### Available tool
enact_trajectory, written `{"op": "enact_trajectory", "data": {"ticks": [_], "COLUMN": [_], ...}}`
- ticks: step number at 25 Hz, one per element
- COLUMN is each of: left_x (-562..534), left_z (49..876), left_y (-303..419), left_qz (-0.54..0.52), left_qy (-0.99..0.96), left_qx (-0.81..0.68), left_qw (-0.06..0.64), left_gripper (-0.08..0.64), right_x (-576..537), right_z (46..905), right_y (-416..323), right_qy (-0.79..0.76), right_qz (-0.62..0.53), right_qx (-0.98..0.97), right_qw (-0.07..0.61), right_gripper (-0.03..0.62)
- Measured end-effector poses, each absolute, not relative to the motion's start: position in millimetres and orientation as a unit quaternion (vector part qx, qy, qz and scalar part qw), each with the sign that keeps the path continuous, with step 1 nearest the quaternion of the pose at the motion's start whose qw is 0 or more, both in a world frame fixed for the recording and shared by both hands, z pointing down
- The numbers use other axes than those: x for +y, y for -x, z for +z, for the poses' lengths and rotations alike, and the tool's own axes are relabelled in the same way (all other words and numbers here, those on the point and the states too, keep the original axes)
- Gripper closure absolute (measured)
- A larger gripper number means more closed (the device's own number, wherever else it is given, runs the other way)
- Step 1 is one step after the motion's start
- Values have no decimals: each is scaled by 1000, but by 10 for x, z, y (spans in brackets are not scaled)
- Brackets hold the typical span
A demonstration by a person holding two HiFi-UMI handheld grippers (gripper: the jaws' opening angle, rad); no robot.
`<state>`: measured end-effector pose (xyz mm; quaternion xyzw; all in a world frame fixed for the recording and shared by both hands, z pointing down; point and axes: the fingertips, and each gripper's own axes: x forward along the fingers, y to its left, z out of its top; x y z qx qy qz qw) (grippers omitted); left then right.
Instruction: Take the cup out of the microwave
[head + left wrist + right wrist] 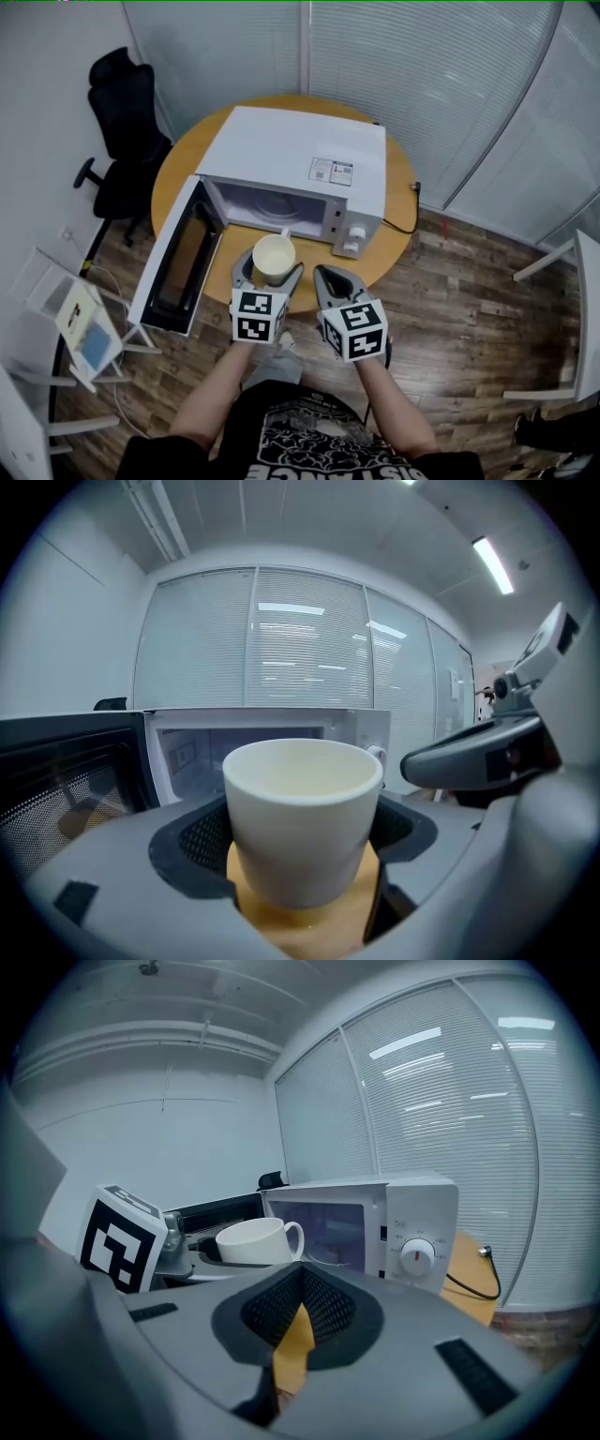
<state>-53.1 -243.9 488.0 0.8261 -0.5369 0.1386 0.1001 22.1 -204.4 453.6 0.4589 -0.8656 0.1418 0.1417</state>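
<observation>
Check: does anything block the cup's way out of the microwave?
Nothing visible does. The left gripper is closed on the cup, which is just outside the microwave opening. The door is swung wide to the left, and the right gripper, shut and empty, is off to the cup's right.

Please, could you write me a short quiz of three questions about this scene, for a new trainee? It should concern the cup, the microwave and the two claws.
1. True or false: the left claw is shut on the cup.
2. The door of the microwave is: A) shut, B) swung open, C) missing.
3. Fill in: the right claw has its jaws together and holds ____.

Key: 1 true; 2 B; 3 nothing.
</observation>
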Motion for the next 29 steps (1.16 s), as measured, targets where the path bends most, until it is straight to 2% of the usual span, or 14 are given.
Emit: {"op": "enact_trajectory", "data": {"ticks": [29], "left_x": [-1913], "left_z": [4634], "left_y": [373], "left_qz": [133], "left_qy": [-829], "left_qx": [-534], "left_qw": [100], "left_gripper": [128], "right_x": [-1668], "right_z": [4454], "right_y": [-415], "right_qy": [-451], "right_qz": [118], "right_qx": [-874], "right_qw": [136], "right_gripper": [577]}}
